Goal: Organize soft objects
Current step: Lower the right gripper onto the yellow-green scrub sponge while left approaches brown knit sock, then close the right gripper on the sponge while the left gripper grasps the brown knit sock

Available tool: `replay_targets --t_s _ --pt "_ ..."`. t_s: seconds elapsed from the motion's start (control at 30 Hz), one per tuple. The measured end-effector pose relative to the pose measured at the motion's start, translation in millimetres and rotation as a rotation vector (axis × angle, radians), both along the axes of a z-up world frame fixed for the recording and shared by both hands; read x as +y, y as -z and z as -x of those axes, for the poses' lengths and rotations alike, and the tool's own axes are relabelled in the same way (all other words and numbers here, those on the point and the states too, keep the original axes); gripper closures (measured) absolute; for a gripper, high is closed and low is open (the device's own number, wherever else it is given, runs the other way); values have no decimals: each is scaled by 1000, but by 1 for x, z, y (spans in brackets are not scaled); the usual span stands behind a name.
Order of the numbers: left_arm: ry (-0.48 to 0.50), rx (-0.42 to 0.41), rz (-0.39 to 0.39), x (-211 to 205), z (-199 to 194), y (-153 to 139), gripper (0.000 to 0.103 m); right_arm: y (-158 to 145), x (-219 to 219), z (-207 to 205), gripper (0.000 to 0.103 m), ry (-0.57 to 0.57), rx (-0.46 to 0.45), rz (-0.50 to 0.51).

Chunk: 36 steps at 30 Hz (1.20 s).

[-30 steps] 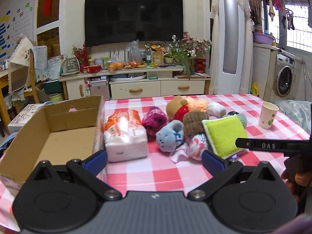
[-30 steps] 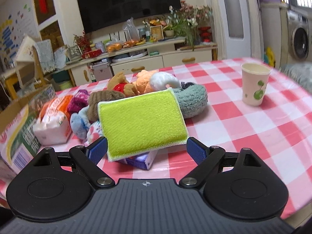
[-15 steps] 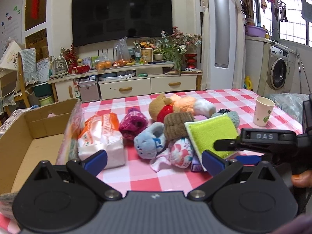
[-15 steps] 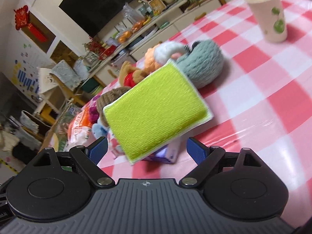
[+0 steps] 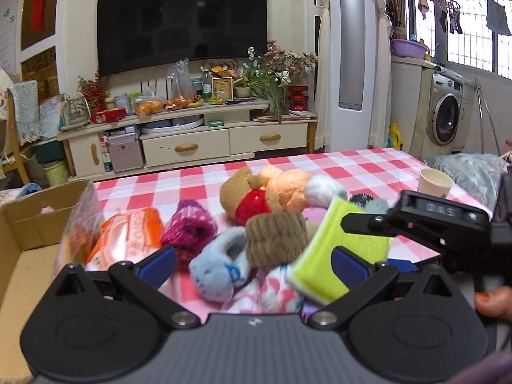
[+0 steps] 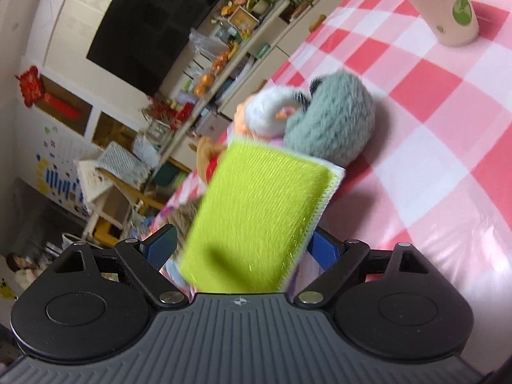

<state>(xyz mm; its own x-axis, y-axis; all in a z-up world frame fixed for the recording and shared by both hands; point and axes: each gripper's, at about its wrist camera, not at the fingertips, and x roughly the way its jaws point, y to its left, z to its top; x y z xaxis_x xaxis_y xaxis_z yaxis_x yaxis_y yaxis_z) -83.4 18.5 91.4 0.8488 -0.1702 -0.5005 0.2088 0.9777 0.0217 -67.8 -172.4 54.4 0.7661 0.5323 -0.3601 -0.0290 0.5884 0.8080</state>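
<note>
A lime-green sponge pad (image 6: 259, 214) lies between the jaws of my right gripper (image 6: 244, 246), which is tilted and closing around it; it also shows in the left wrist view (image 5: 342, 256), with the right gripper's body (image 5: 425, 224) on it. A pile of soft toys sits on the checked table: a brown bear in red (image 5: 249, 198), a brown knit piece (image 5: 276, 236), a blue plush (image 5: 220, 268), a magenta knit piece (image 5: 188, 233), a grey-green fluffy ball (image 6: 332, 124). My left gripper (image 5: 252, 264) is open and empty in front of the pile.
An open cardboard box (image 5: 19, 243) stands at the left. An orange-and-white tissue pack (image 5: 128, 236) lies beside it. A paper cup (image 6: 444, 3) stands at the right on the red-checked tablecloth (image 6: 432, 147). A TV cabinet (image 5: 192, 140) is behind the table.
My right gripper has rolled and moved in over the green sponge, lifting it off the pile. My left gripper has shifted right and closer to the toys.
</note>
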Motion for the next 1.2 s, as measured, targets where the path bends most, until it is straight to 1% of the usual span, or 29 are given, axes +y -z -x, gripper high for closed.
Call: replay_targets --t_s 0.07,0.1,0.17,0.23,0.27,0.3,0.33,0.4,0.47,0.5,0.53,0.6,0.67,0.73,0.83,0.93,1.07,1.2 --pt "11 12 24 -2 -13 1 2 -3 0 1 0 -2 -25 -12" --pt "12 19 34 -3 -20 3 5 -2 0 0 0 -6 -30 -16" --pt "14 41 52 -6 -33 6 10 0 2 -1 0 -19 -22 -21" --pt "15 63 66 -8 -45 11 19 5 1 -6 1 -30 2 -32" --pt "15 76 69 -10 -51 14 20 8 0 -7 5 -35 15 -43" --pt "17 87 73 -11 -55 17 23 9 -1 -7 12 -41 25 -51" --pt "23 95 77 -12 -59 19 24 9 0 -8 17 -44 34 -50" --pt "36 102 75 -16 -64 22 28 8 -1 -7 21 -49 37 -42" --pt "43 116 68 -20 -69 25 33 7 -3 -4 26 -57 34 -41" --pt "43 130 65 -20 -72 26 38 6 -3 -4 32 -60 33 -34" --pt "36 148 60 -21 -75 28 43 6 -2 -3 35 -60 34 -23" --pt "17 181 64 -19 -80 31 50 5 -1 -4 36 -64 34 -13" --pt "13 189 100 -15 -83 31 55 4 0 -4 39 -58 30 -1" --pt "15 186 105 -13 -83 29 64 3 0 -5 44 -48 25 5" --pt "12 184 111 -10 -81 27 72 1 1 -8 52 -48 14 11" --pt "9 178 123 -6 -76 24 75 -1 3 -10 57 -48 -7 31" --pt "5 158 143 3 -70 16 76 -8 7 -9 61 -46 -38 72" --pt "-4 121 173 16 -63 5 76 -16 10 -4 71 -27 -77 124"
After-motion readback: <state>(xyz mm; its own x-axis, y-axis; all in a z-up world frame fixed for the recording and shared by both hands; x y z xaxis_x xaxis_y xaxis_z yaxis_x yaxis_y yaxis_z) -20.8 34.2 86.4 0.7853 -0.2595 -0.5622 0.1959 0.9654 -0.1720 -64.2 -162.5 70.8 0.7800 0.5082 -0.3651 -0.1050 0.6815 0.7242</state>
